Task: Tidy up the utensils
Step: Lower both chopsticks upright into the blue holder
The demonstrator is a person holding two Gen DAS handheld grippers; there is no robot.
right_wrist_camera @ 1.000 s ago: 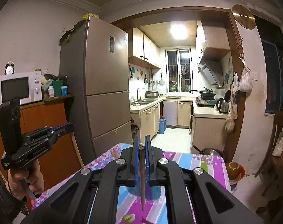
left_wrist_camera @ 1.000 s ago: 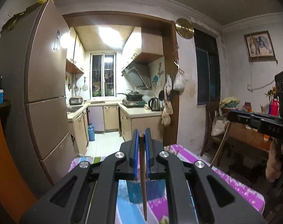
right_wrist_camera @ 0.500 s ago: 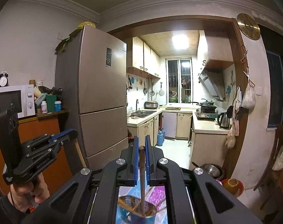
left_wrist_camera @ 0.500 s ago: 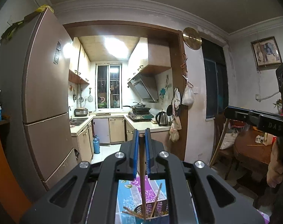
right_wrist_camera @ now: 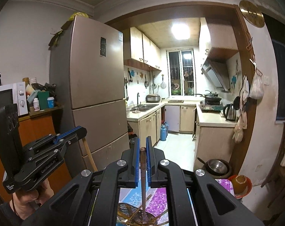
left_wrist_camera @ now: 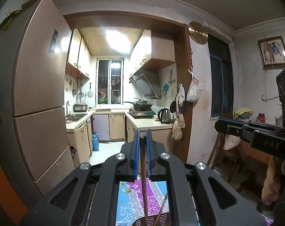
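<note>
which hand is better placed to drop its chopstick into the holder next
Right, probably. Its chopstick hangs with the tip over the middle of the slotted holder. The left gripper also clamps a chopstick, but only the holder's far rim shows beneath it.

We see the fridge (right_wrist_camera: 93, 86) left, the kitchen counter (right_wrist_camera: 214, 121) far right, the utensil basket (right_wrist_camera: 136, 215) near on the tablecloth (right_wrist_camera: 159, 199).

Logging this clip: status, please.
Left gripper and right gripper each shut on a chopstick. Holder below. Nothing blocking.
</note>
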